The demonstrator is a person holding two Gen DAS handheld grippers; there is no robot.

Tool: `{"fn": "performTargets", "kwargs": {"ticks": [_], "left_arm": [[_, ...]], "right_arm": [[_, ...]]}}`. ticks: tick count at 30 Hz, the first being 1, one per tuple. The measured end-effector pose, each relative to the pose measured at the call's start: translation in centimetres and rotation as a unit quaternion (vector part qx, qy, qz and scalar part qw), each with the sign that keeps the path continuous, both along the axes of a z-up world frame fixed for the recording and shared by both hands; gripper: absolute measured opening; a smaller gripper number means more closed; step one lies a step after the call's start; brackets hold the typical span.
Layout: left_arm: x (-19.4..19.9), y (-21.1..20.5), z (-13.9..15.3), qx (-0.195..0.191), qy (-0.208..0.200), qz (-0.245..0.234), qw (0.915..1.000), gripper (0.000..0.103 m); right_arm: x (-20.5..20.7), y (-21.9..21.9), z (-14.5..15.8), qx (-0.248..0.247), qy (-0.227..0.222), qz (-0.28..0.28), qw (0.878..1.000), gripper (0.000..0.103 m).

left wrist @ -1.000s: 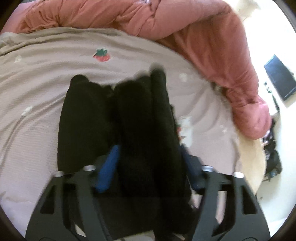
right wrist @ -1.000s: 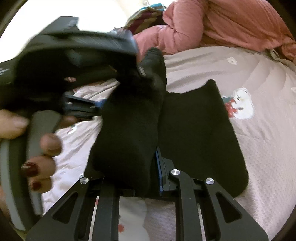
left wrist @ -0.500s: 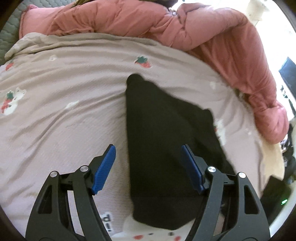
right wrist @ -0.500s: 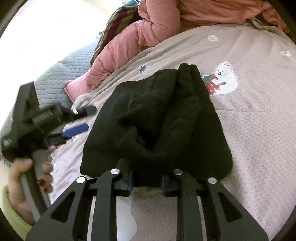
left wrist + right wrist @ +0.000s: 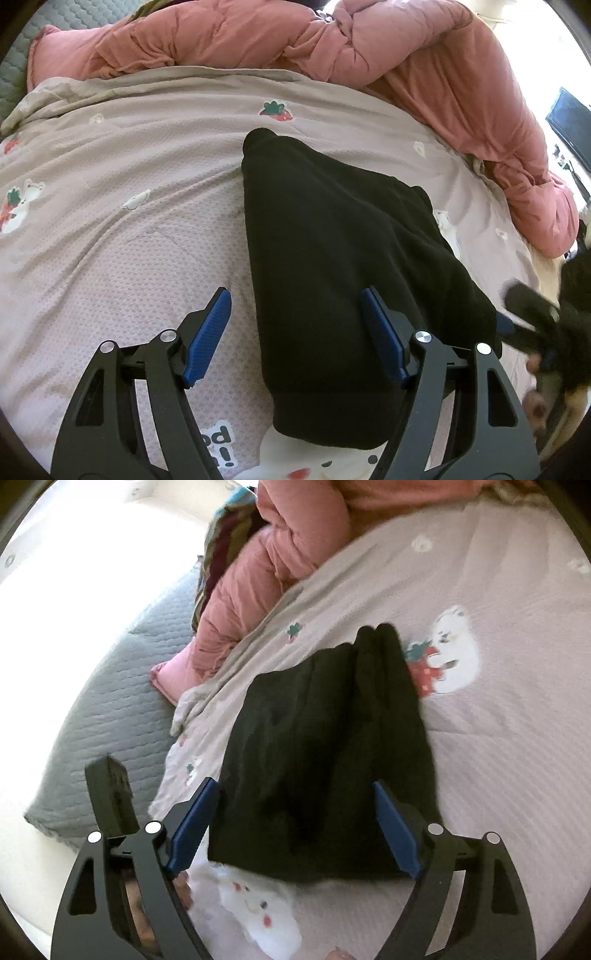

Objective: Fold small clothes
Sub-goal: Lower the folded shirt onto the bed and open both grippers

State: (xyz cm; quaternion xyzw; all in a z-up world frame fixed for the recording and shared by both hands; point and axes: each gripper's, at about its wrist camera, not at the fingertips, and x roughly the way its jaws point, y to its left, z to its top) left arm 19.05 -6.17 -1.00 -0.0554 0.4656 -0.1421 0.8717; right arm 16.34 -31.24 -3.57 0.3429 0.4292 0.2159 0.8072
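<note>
The folded black garment point(image 5: 343, 266) lies flat on the bed's printed cover point(image 5: 122, 236). In the left wrist view its long axis runs from the narrow rounded end at about 11 o'clock to the broad hem at 6 o'clock, near the bottom of the frame. Its left edge is straight and nearly vertical; its right edge slants out toward 4 o'clock. In the right wrist view the same garment point(image 5: 325, 753) runs from a bunched, ridged tip at 1 o'clock to a wide straight edge at 6 o'clock.

The left gripper point(image 5: 295, 332) stands spread above the garment's hem end: the left pad is over bare cover, the right pad over the black cloth, and neither is pinching. The right gripper point(image 5: 295, 823) is opening, its pads on either side of the wide edge with the cloth between them but not pressed.

Bare cover lies open at 9 o'clock of the garment in the left view and at 3 o'clock in the right view. A pink quilt point(image 5: 258, 40) borders the cover along 12 to 3 o'clock in the left view. In the right view a grey quilted mattress point(image 5: 122, 701) edge lies at 9 o'clock.
</note>
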Motion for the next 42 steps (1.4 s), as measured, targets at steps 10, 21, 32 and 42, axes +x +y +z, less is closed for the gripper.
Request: {"fn": "performTargets", "kwargs": {"ticks": [10, 21, 32, 42], "left_arm": [[-0.3, 0.0, 0.0, -0.003, -0.001, -0.008, 1.0, 0.064], [-0.7, -0.9, 1.1, -0.01, -0.007, -0.026, 0.9996, 0.062], [-0.8, -1.8, 0.0, -0.001, 0.005, -0.04, 0.9992, 0.065], [-0.9, -1.3, -0.3, -0.005, 0.007, -0.038, 0.9992, 0.066]], "right_arm": [[4.4, 1.8, -0.8, -0.057, 0.024, 0.02, 0.998, 0.05], [2.2, 3.5, 4.4, -0.201, -0.114, 0.045, 0.972, 0.024], [2.9, 1.8, 0.1, -0.216, -0.054, 0.023, 0.975, 0.03], [1.1, 1.9, 0.0, -0.266, -0.058, -0.016, 0.962, 0.055]]}}
